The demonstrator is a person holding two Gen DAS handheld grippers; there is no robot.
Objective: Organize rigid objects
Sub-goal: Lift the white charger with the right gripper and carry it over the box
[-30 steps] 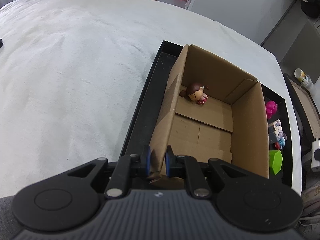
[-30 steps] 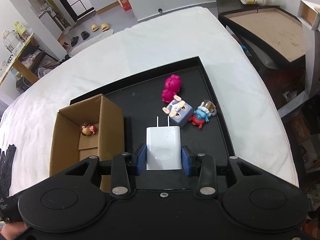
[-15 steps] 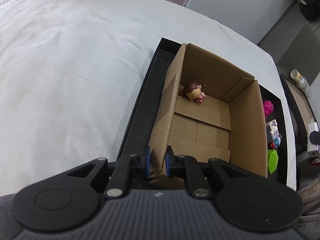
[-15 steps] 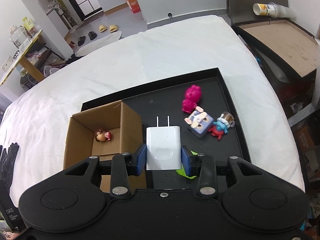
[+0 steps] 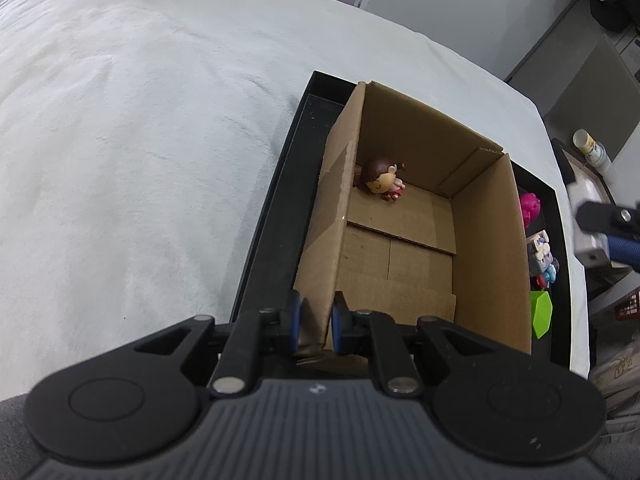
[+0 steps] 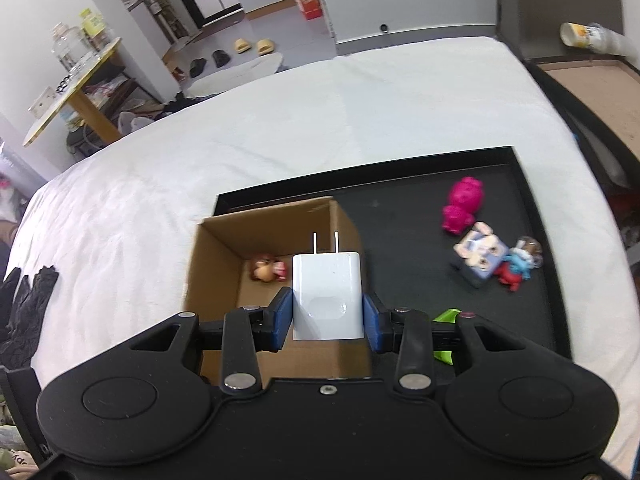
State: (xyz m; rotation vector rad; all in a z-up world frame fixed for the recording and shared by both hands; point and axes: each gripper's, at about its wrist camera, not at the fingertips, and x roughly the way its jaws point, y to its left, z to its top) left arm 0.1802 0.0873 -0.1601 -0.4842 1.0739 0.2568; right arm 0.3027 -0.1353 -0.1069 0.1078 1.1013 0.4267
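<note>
Left wrist view: the left gripper [image 5: 314,322] has its blue pads on either side of the near left wall of the box [image 5: 492,248], pinching the cardboard edge between them. The box is open-topped and sits on the left part of the black tray [image 5: 272,220], which lies on the white cloth [image 5: 140,140]. A small doll [image 5: 380,180] with brown hair lies in the far left corner of the box floor. The box's right wall hides most of the tray's other half; only slivers of a pink toy [image 5: 530,208], a cube toy [image 5: 540,252] and a green block [image 5: 541,314] show past it. The right gripper [image 5: 612,232] enters at the right edge, cut off by the frame, with part of the white charger [image 5: 582,204] blurred against it.

Right wrist view: the right gripper [image 6: 328,320] pinches the charger [image 6: 326,294] by its sides, prongs pointing forward, held above the box's [image 6: 212,264] right wall. The charger covers part of the box floor, with the doll [image 6: 268,270] just to its left. On the tray [image 6: 400,208] to the right lie the pink toy [image 6: 462,204], the cube toy [image 6: 482,254] and, touching it, a small red and blue figure [image 6: 516,266], blurred and hard to read. The green block [image 6: 446,334] is mostly hidden behind the gripper body. A black glove [image 6: 24,312] lies at the cloth's [image 6: 320,112] left edge, partly cut off.
</note>
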